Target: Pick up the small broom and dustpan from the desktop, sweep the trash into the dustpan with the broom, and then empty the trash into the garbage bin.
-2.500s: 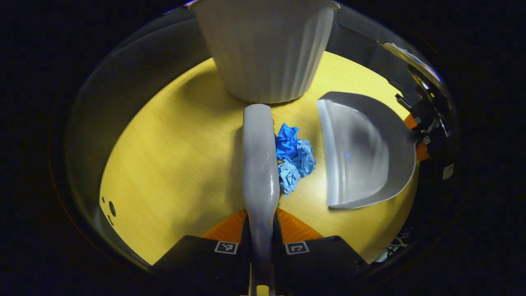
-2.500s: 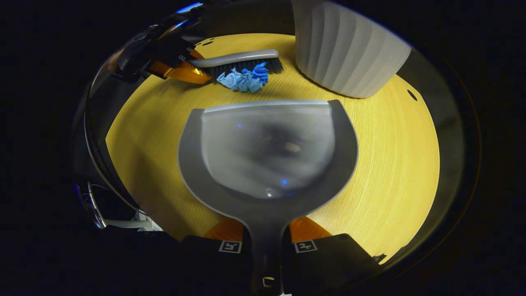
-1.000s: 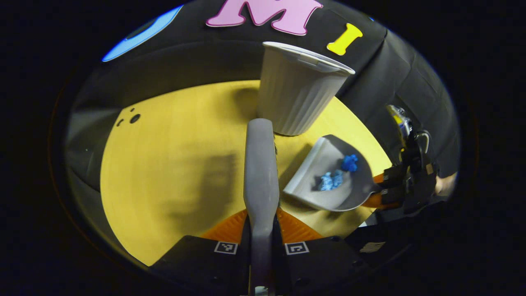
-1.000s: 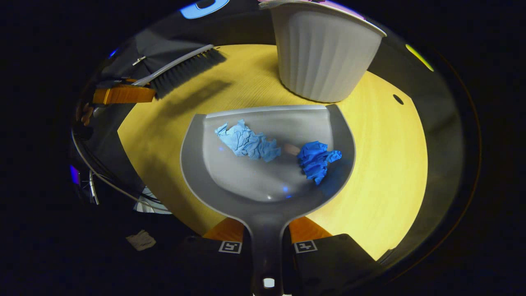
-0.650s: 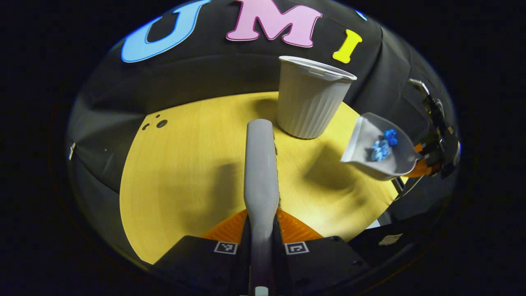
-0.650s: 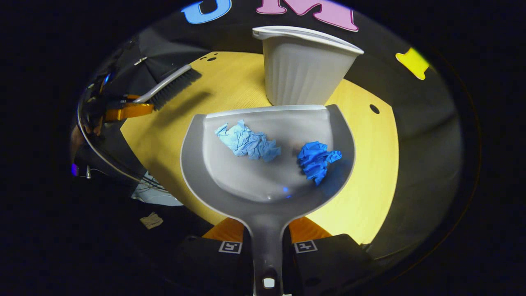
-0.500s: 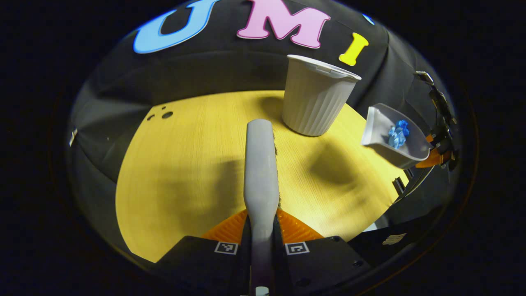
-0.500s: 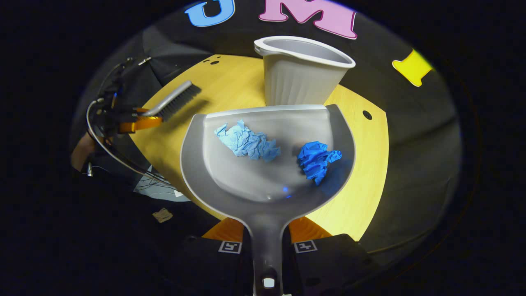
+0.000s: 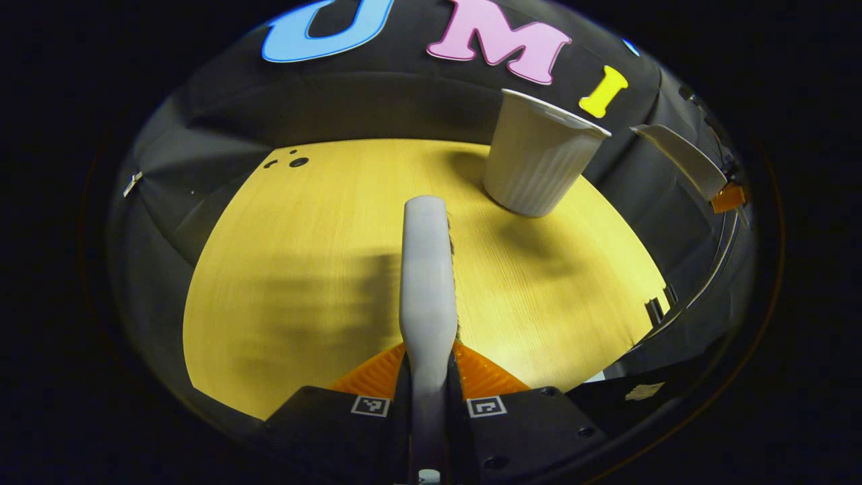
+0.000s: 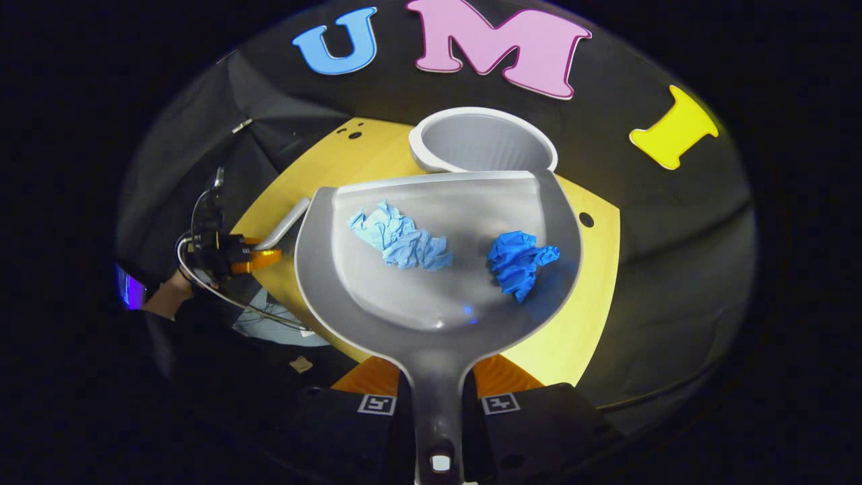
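My right gripper [image 10: 438, 394] is shut on the handle of the grey dustpan [image 10: 438, 296], held high above the round yellow table [image 10: 592, 296]. A pale blue paper wad [image 10: 401, 237] and a darker blue wad [image 10: 518, 261] lie in the pan. The pan's front lip sits just before the open mouth of the white ribbed garbage bin [image 10: 481, 140]. My left gripper [image 9: 428, 384] is shut on the grey broom [image 9: 425, 269], which hangs over the table [image 9: 303, 269]. In the left gripper view the bin [image 9: 535, 162] stands at the far right, and the lifted dustpan [image 9: 680, 160] shows edge-on beyond it.
The left gripper [image 10: 252, 257] with the broom's handle [image 10: 286, 225] appears at the left of the right gripper view, held by a hand [image 10: 165, 296]. Small dark holes [image 9: 291, 162] mark the table's far edge. Cables [image 10: 222, 296] hang beside the table.
The trash was swept into the dustpan. The right gripper lifted the pan high and brought it toward the bin's mouth. The left gripper pulled the broom up and back.
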A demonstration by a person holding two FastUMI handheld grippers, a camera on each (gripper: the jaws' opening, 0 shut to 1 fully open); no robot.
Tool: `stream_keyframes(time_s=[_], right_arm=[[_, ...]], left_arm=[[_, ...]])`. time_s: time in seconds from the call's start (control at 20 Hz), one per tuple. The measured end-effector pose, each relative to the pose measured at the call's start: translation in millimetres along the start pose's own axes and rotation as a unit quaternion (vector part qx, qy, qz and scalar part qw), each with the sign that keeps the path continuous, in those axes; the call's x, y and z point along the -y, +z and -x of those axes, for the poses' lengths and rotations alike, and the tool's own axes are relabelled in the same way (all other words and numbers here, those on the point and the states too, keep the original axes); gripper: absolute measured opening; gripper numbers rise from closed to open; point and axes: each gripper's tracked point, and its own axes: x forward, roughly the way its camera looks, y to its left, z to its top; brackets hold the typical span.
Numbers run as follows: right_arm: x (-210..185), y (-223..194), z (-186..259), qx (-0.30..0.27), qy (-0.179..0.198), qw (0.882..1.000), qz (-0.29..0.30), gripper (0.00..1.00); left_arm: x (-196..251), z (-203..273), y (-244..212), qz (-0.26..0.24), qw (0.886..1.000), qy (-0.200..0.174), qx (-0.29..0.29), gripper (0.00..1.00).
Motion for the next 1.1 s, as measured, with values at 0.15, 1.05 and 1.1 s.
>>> stream_keyframes(time_s=[0.15,1.05,1.1], right_arm=[[24.1,34.0,-10.8,0.019,-0.017,1.0,-0.002,0.31],[151.8,159.4,-124.8,0.092,-0.223,0.97,0.025,0.31],[153.6,158.1,-123.6,0.093,-0.235,0.967,0.033,0.31]], left_arm=[[-15.2,10.4,10.5,0.003,1.0,0.016,0.014,0.27],[-72.8,35.9,13.7,-0.004,0.999,0.048,0.007,0.31],[-69.5,35.0,14.2,0.002,0.999,0.042,0.008,0.3]])
